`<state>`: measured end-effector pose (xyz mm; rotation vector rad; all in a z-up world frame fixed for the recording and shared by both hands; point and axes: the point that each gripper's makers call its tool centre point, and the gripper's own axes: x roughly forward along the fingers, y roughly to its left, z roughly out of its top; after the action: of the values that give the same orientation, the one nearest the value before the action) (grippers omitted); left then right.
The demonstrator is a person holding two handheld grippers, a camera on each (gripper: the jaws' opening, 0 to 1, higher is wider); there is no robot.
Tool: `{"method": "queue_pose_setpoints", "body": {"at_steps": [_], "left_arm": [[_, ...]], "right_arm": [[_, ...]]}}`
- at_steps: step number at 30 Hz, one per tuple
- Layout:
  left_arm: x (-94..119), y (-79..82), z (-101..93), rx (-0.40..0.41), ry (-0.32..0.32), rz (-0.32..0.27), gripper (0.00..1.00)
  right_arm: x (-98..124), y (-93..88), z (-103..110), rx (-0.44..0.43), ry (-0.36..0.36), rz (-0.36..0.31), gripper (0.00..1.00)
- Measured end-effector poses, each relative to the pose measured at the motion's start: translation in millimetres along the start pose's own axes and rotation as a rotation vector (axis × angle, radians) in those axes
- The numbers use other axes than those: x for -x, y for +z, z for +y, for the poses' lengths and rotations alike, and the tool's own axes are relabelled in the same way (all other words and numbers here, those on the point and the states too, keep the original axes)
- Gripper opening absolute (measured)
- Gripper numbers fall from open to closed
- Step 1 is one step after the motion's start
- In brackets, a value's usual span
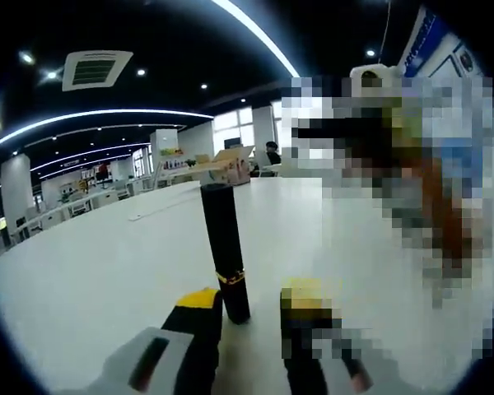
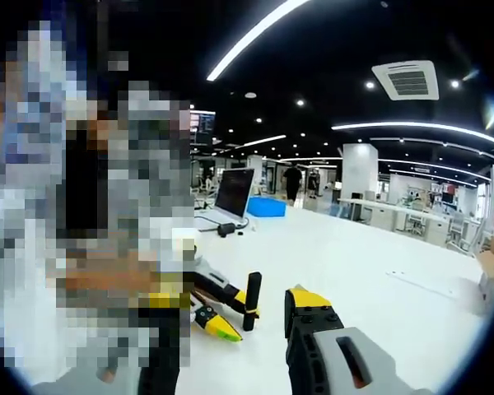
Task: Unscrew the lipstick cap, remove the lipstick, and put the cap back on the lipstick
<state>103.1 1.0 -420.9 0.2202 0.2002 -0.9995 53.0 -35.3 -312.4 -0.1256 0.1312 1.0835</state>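
While the lipstick (image 1: pixel 225 251) stands upright on the white counter (image 1: pixel 90 263), the left tool (image 1: pixel 251 306) brackets its base with jaws apart, the left jaw touching or nearly touching the tube and the right jaw well off it. My judgement is that this tool should close low, below the gold band, so the base is pinned and the cap stays free to turn. In the right gripper view the lipstick (image 2: pixel 252 300) sits just left of the right tool (image 2: pixel 255 317), whose jaws are spread with nothing held; it should take the cap high and twist. Farther off on the counter are a laptop (image 2: pixel 233 193) and a blue bin (image 2: pixel 266 206), neither in the way.
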Motion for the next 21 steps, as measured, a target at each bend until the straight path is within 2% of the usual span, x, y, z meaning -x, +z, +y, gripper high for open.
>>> {"method": "queue_pose_setpoints", "body": {"at_steps": [21], "left_arm": [[-4.9, -2.6, 10.5, -0.011, 0.0, 0.012, 0.24]], "right_arm": [[-0.1, -1.2, 1.1, -0.003, 0.004, 0.002, 0.47]]}}
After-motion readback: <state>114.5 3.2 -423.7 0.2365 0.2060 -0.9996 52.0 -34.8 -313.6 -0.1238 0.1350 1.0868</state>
